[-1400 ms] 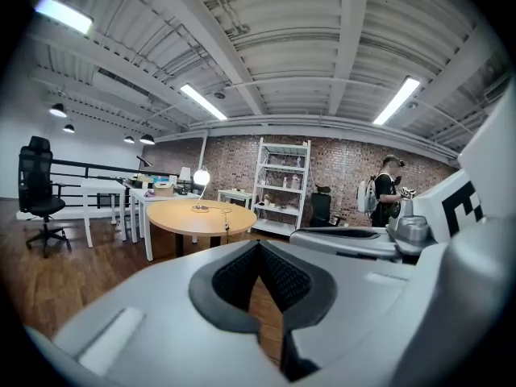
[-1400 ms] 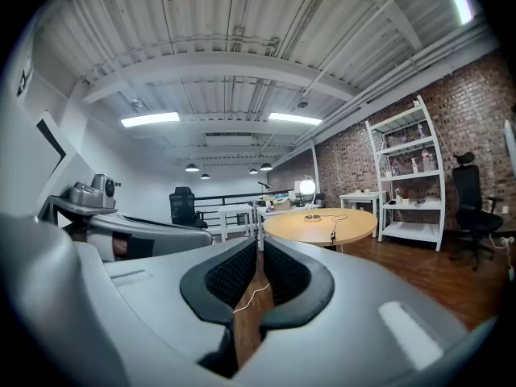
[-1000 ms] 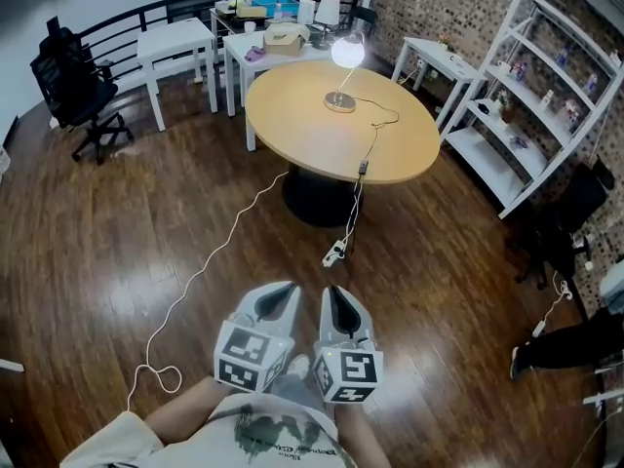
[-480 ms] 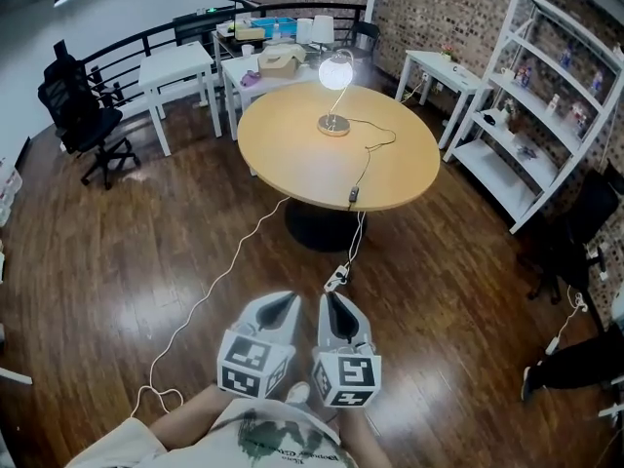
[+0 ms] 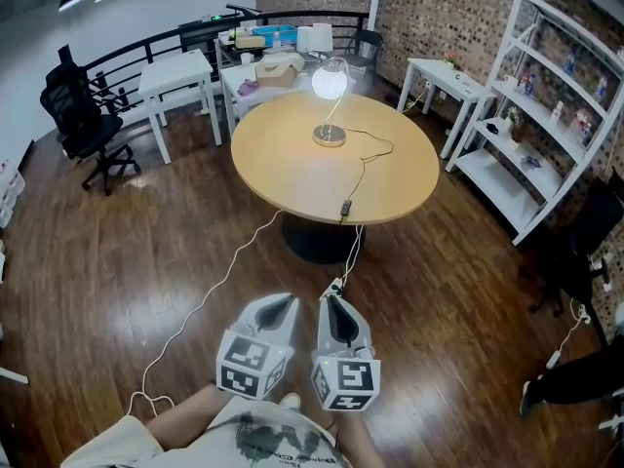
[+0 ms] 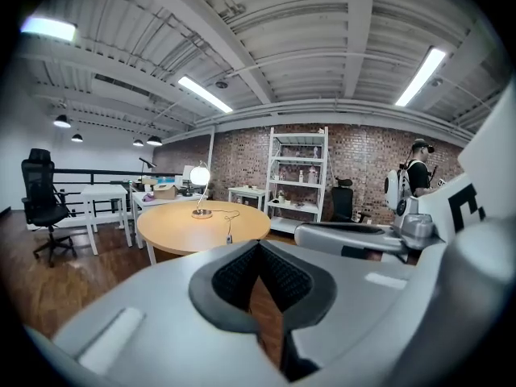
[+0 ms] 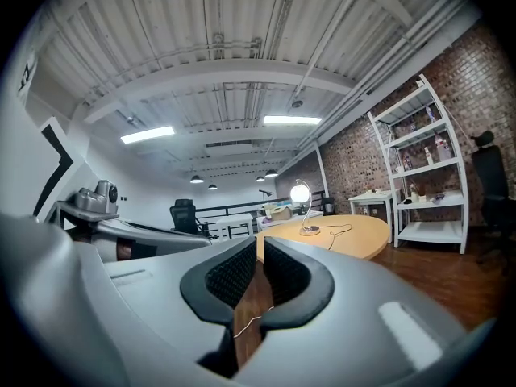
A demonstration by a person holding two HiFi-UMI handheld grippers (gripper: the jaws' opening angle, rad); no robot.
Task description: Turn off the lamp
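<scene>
The lamp (image 5: 331, 81) is lit, a glowing globe on a curved stem with a round base, standing at the far side of the round wooden table (image 5: 283, 164). Its cord runs across the top to an inline switch (image 5: 344, 208) at the near edge, then drops to a power strip (image 5: 334, 286) on the floor. My left gripper (image 5: 284, 303) and right gripper (image 5: 331, 300) are held side by side low in the head view, well short of the table, both shut on nothing. The lamp (image 6: 199, 177) shows far ahead of the left gripper (image 6: 258, 248), and the lamp (image 7: 301, 192) likewise beyond the right gripper (image 7: 260, 244).
White shelving (image 5: 546, 115) lines the brick wall at right. White tables (image 5: 180, 66) with boxes stand behind the round table, a black office chair (image 5: 83, 115) at left. A white cord (image 5: 205, 291) trails over the dark wood floor. A person's legs (image 5: 575, 378) show at the lower right.
The round table and lamp have drawn nearer and more central in the head view. Both grippers keep the same pose, side by side and shut.
</scene>
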